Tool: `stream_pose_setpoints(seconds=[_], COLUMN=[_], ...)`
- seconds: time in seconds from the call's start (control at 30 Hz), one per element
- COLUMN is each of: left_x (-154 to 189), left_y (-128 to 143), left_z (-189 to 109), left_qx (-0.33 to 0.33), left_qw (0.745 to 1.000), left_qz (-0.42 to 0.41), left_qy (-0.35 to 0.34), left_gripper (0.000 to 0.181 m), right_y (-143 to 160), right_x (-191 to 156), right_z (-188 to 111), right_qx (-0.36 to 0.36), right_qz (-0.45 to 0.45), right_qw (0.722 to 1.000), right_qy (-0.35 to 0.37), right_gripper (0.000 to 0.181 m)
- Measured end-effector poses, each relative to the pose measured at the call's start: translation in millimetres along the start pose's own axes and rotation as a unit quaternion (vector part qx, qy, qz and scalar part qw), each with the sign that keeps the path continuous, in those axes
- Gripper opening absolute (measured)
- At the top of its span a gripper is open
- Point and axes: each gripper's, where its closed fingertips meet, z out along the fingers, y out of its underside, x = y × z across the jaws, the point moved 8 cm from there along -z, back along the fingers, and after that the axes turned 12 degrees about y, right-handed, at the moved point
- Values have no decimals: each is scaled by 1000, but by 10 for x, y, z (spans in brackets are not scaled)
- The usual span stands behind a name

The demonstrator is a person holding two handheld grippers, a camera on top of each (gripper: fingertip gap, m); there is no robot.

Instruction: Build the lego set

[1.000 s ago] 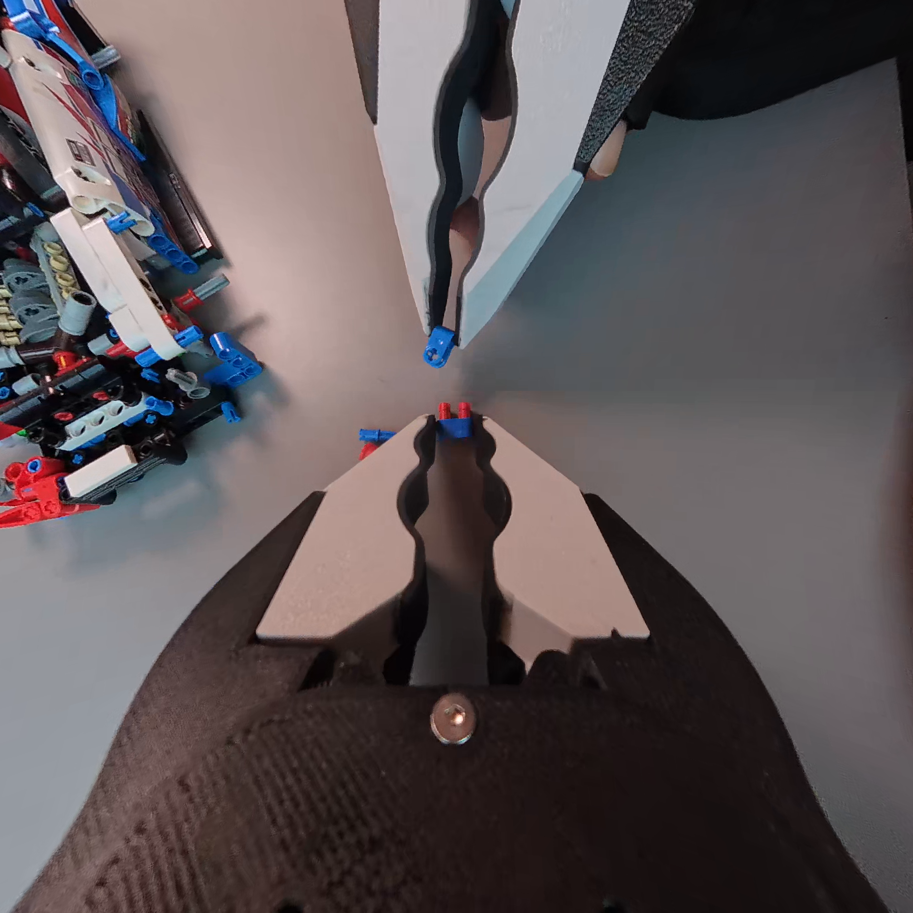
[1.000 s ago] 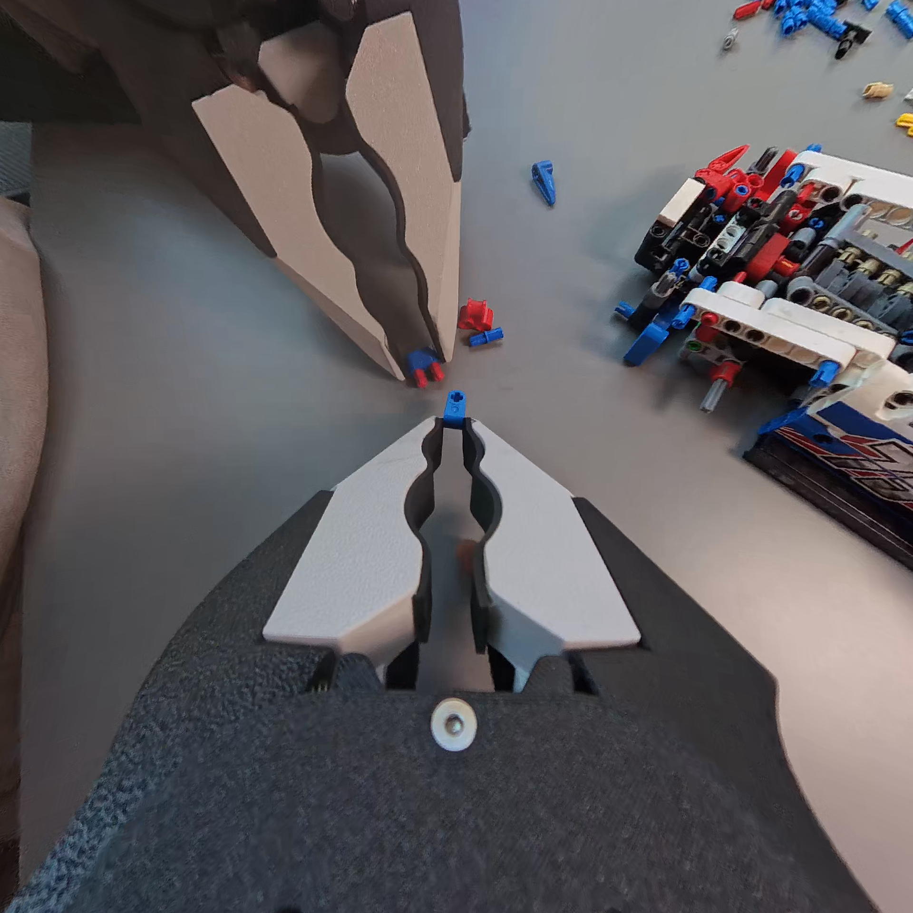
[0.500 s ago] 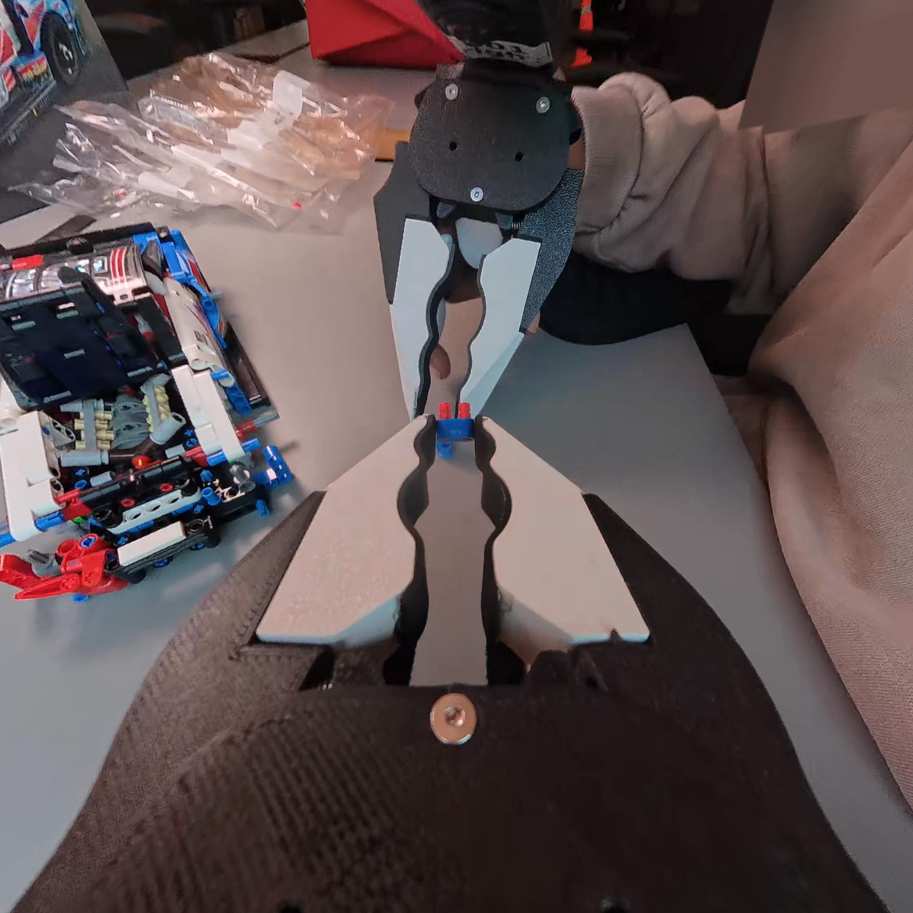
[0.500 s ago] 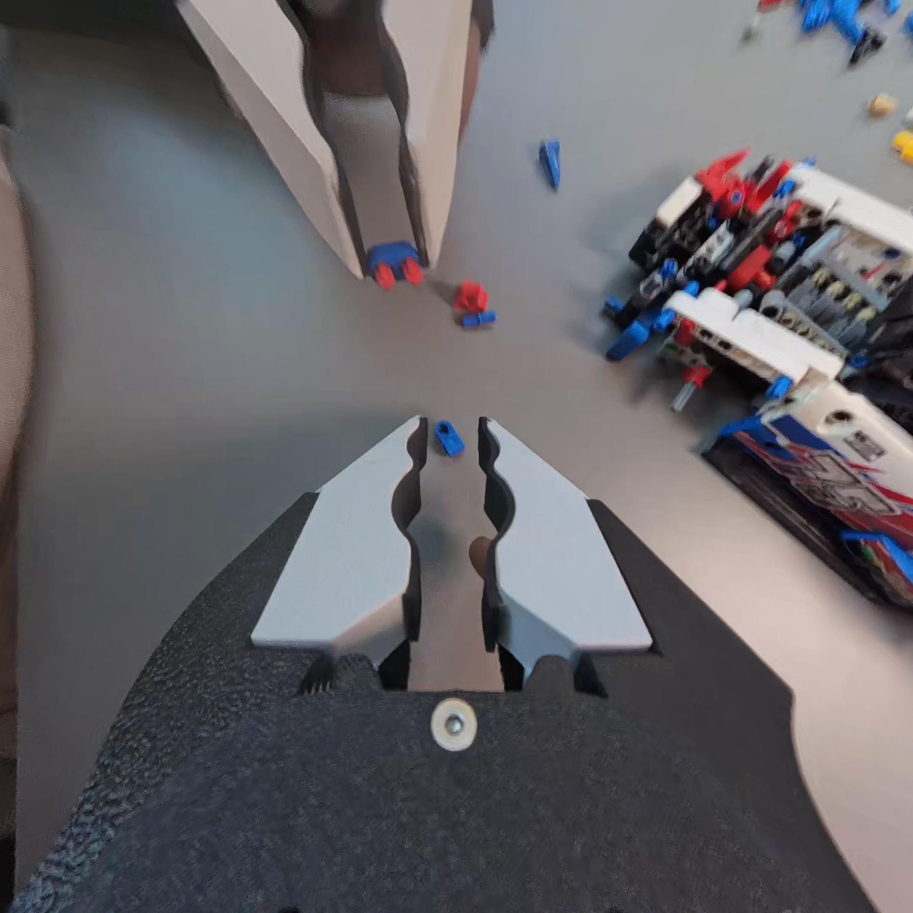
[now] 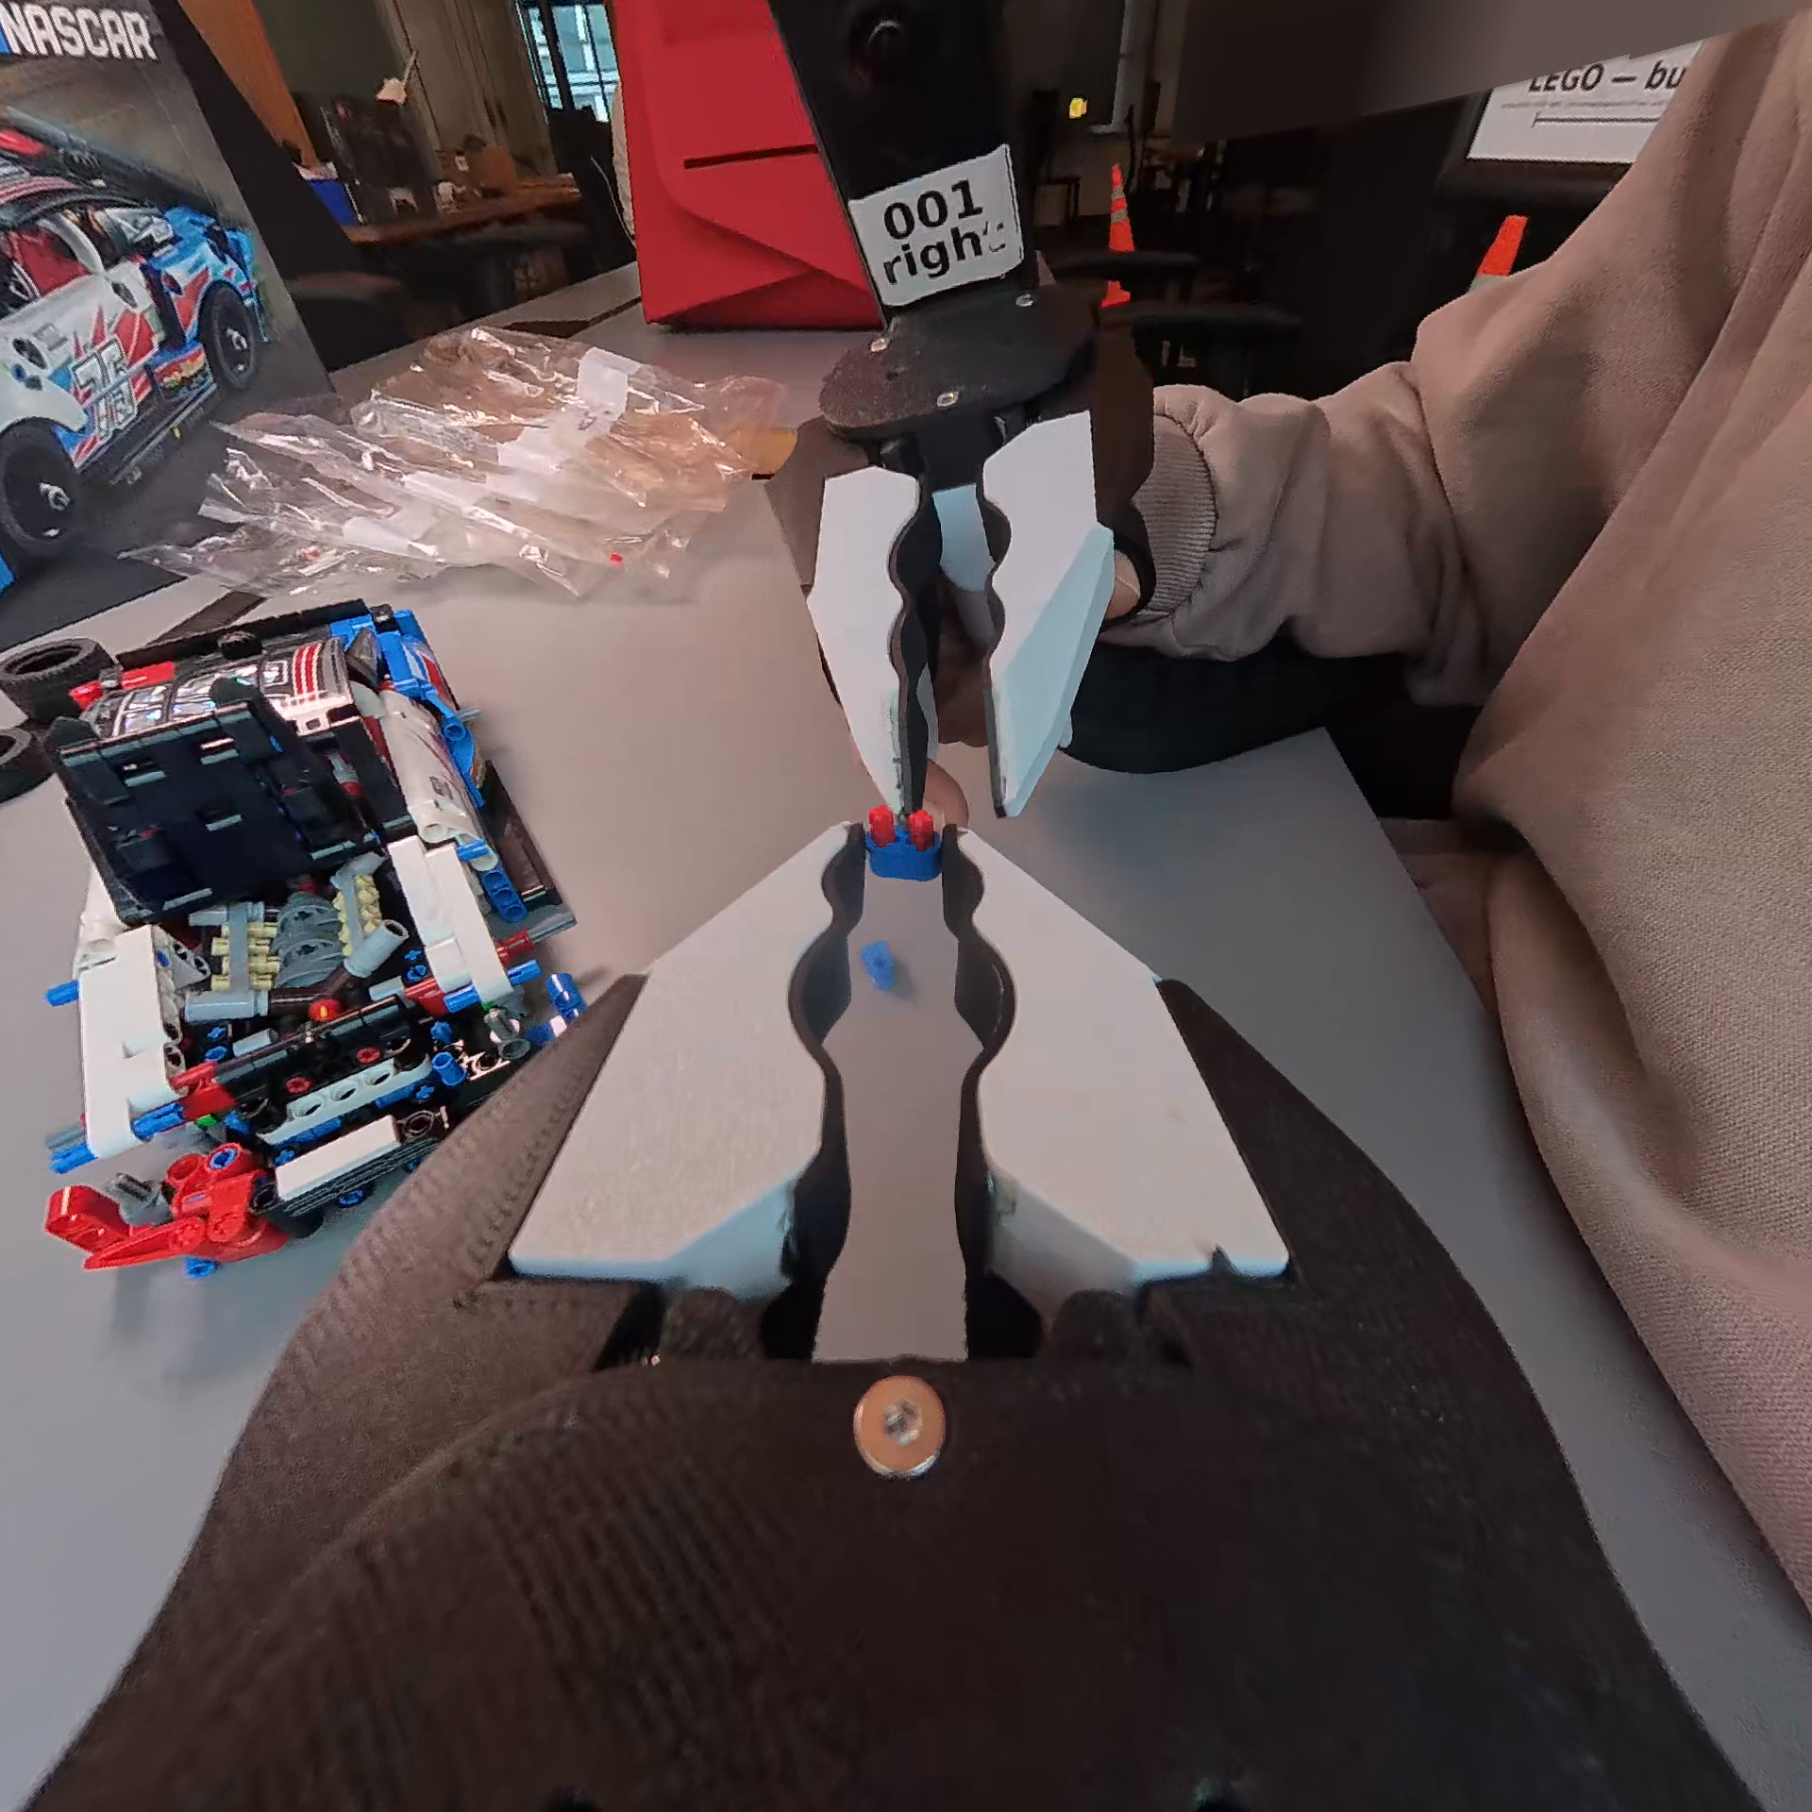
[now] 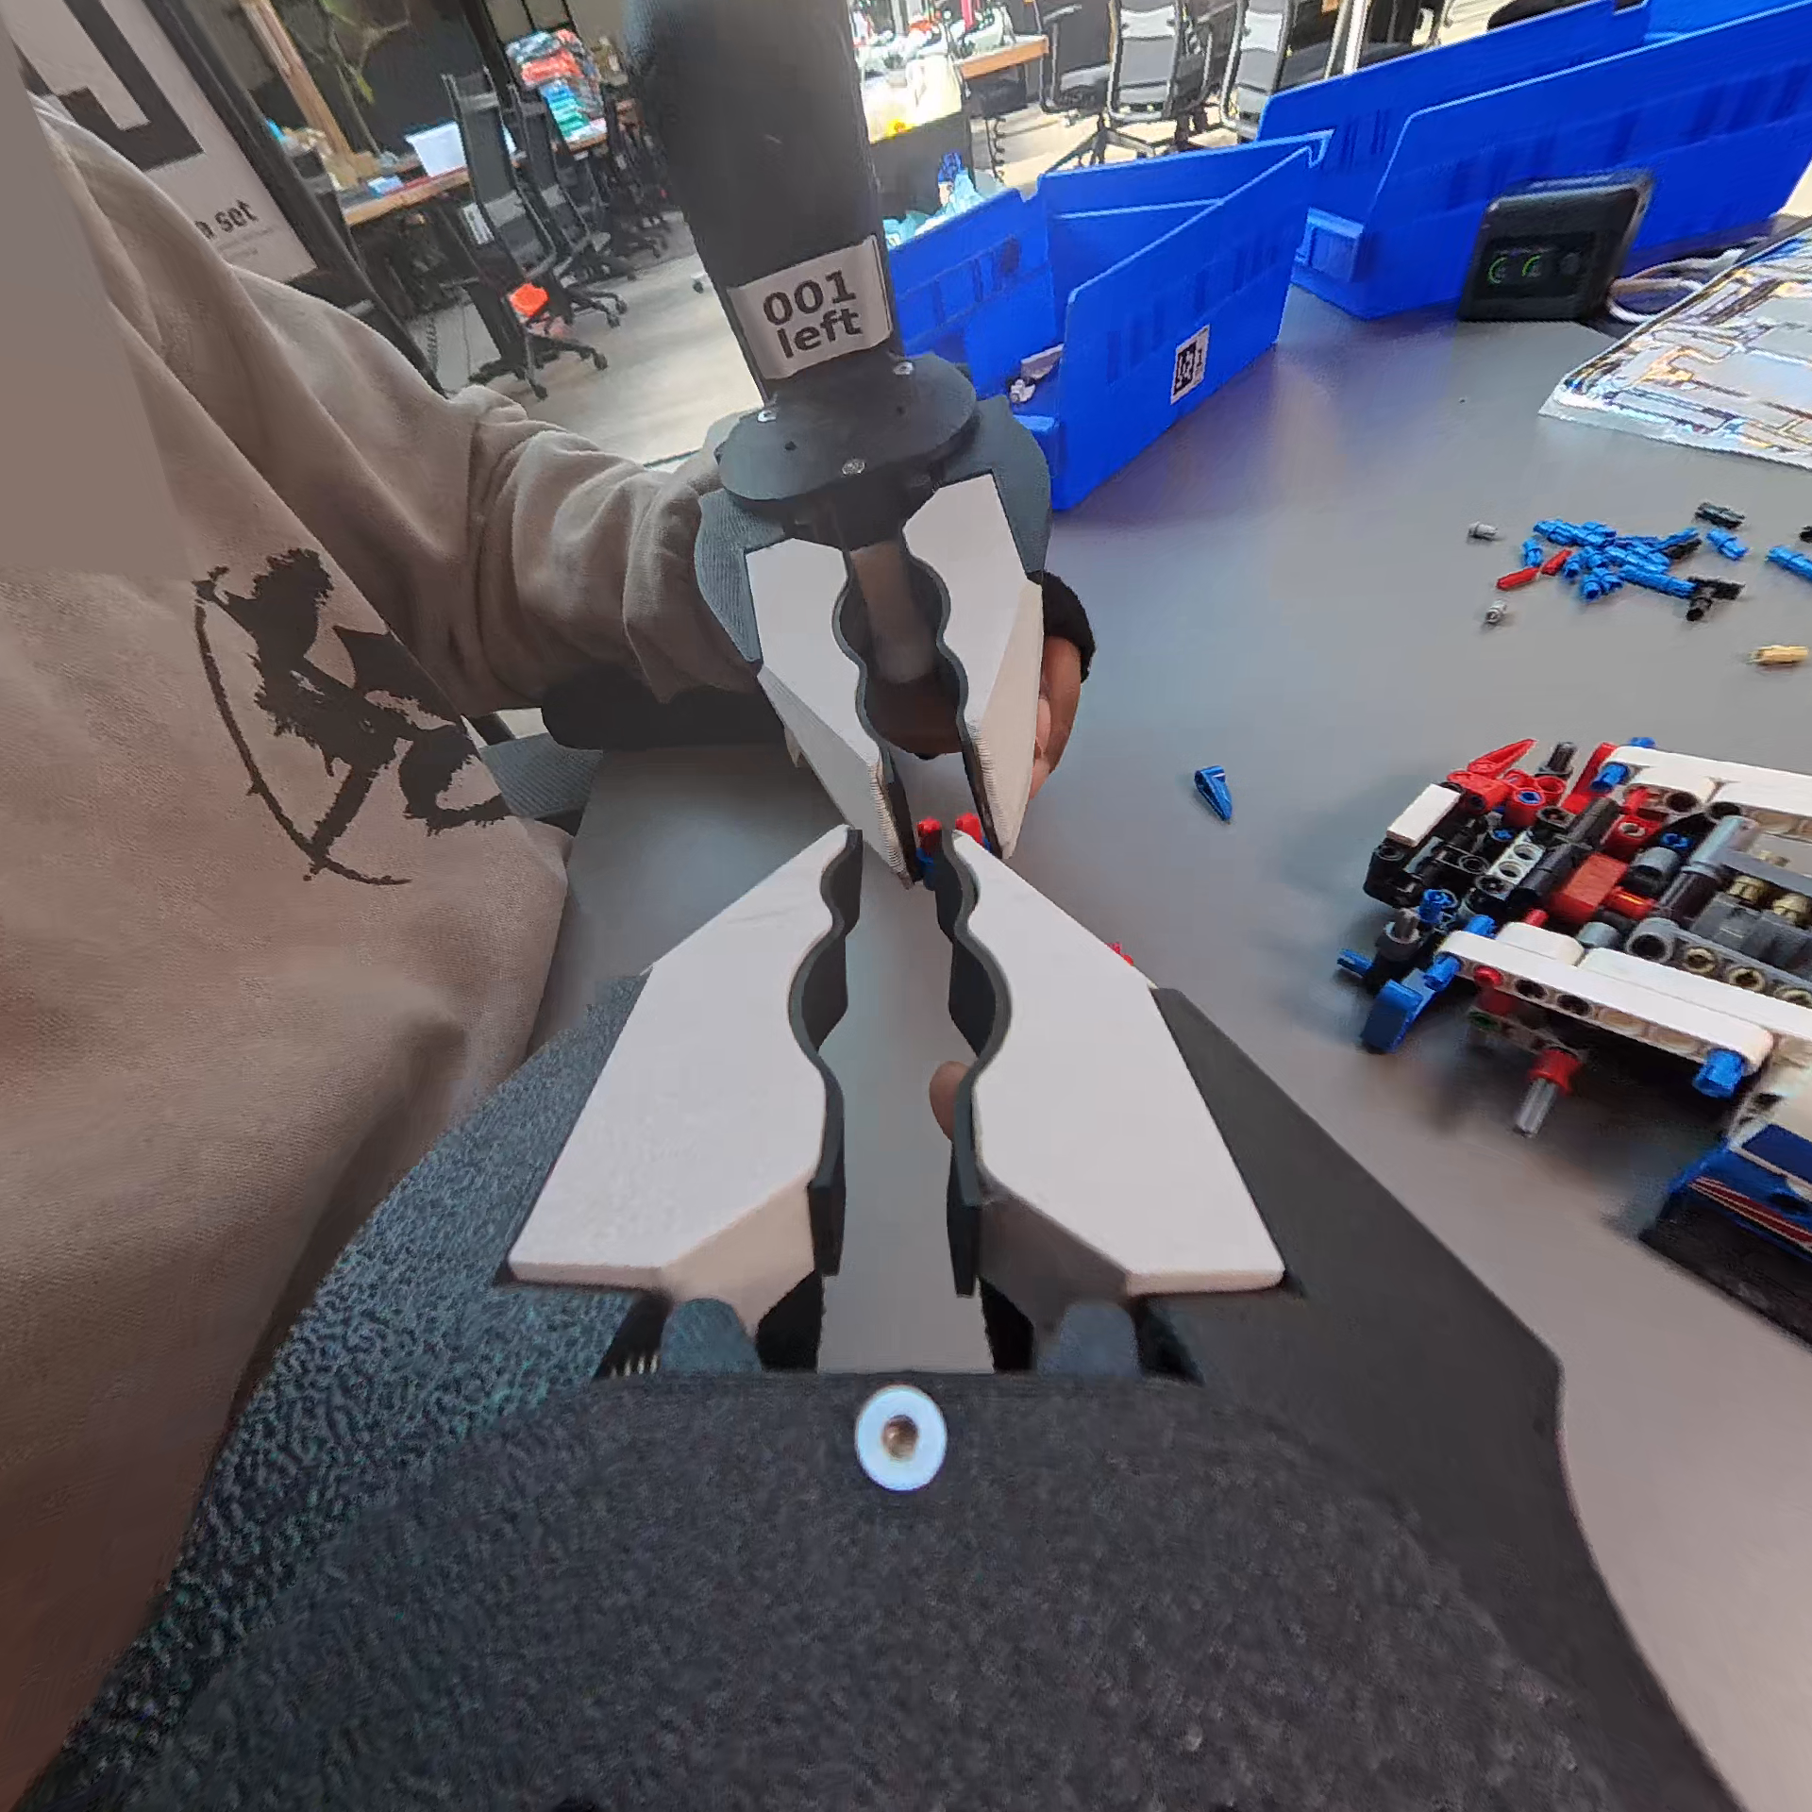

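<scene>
My left gripper [image 5: 902, 833] is shut on a small blue connector with two red pins [image 5: 902, 851], held above the grey table. My right gripper [image 6: 907, 853] is open and empty. It faces the left one tip to tip, and the pins [image 6: 930, 838] sit just past its fingertips. In the left wrist view the right gripper [image 5: 959, 799] stands open right behind the pins. A tiny blue piece [image 5: 880, 963] lies loose on the table under my left fingers. The partly built car [image 5: 265, 882] sits on the left there, and on the right in the right wrist view [image 6: 1618, 931].
Empty plastic bags [image 5: 490, 471] and the set's box [image 5: 98, 245] lie behind the car. A heap of loose blue pins [image 6: 1618, 569], a blue wedge [image 6: 1213, 789], blue bins [image 6: 1177, 275] and the instruction booklet [image 6: 1706, 373] are on the far side. A person's sleeves hold both grippers near the table edge. The tips of both grippers are at nearly the same place. Left tips and right tips are each some 9 cm from the tiny blue piece [image 5: 880, 963].
My right gripper opened and let go of the tiny blue piece, which dropped to the table. Both grippers tilted up from facing down, and their tips came close together.
</scene>
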Motion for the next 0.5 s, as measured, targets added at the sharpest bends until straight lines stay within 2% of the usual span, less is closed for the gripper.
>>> stream_pose_setpoints(seconds=[0.2, 0.33, 0.43, 0.5], left_x=[7, 34, 37, 29], left_y=[163, 403, 451, 468], left_z=[94, 208, 253, 262], left_qx=[-85, -193, -228, -238], left_qw=[996, 980, 974, 971], left_qz=[-9, -35, -14, -15], left_qy=[7, 20, 8, 3], left_gripper=[13, 13, 13, 13], right_y=[74, 267, 438, 472], right_x=[45, 167, 188, 223], right_z=[-48, -102, -97, -75], right_qx=[-30, -136, -213, -231], right_qz=[-19, -91, -128, -144], right_qw=[999, 985, 967, 961], right_qy=[0, 50, 49, 51], right_gripper=[13, 13, 13, 13])
